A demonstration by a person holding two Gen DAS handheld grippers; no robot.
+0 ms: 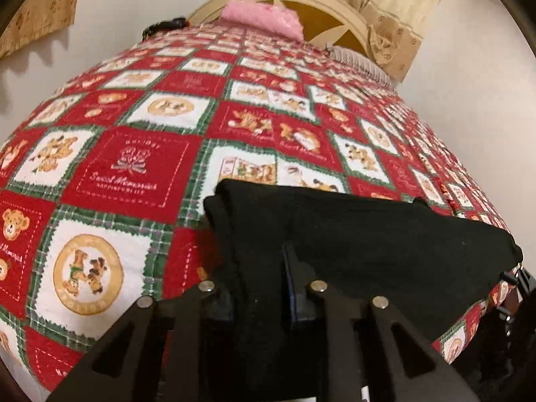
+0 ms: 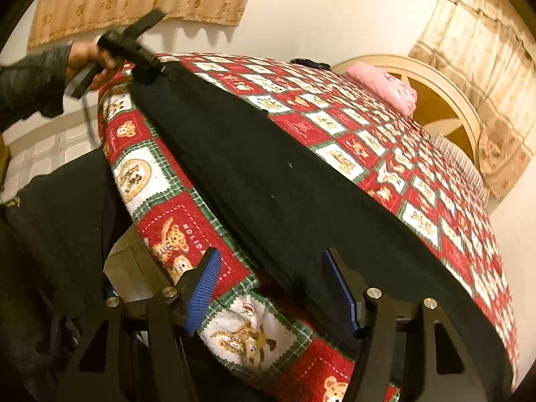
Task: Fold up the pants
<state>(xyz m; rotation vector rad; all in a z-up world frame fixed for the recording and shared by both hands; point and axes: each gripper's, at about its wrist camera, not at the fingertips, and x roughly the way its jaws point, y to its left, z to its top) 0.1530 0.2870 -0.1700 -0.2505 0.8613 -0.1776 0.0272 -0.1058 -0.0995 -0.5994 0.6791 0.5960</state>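
Observation:
Black pants point(image 2: 268, 174) lie stretched in a long band across the near part of the red teddy-bear bedspread point(image 2: 368, 140). In the left wrist view the pants point(image 1: 351, 234) are a folded dark mass. My left gripper point(image 1: 259, 288) is shut on their near end; it also shows far left in the right wrist view point(image 2: 147, 67), held by a hand. My right gripper point(image 2: 271, 288) is open, its blue pads point(image 2: 201, 288) standing either side of the pants' near edge, close over the bedspread.
A pink folded cloth point(image 2: 385, 87) lies near the cream headboard point(image 2: 445, 100). Beige curtains point(image 2: 482, 67) hang on the wall. The bed's near edge point(image 2: 140, 227) drops to a tiled floor point(image 2: 50, 154) at left. The person's dark-clothed body is at lower left.

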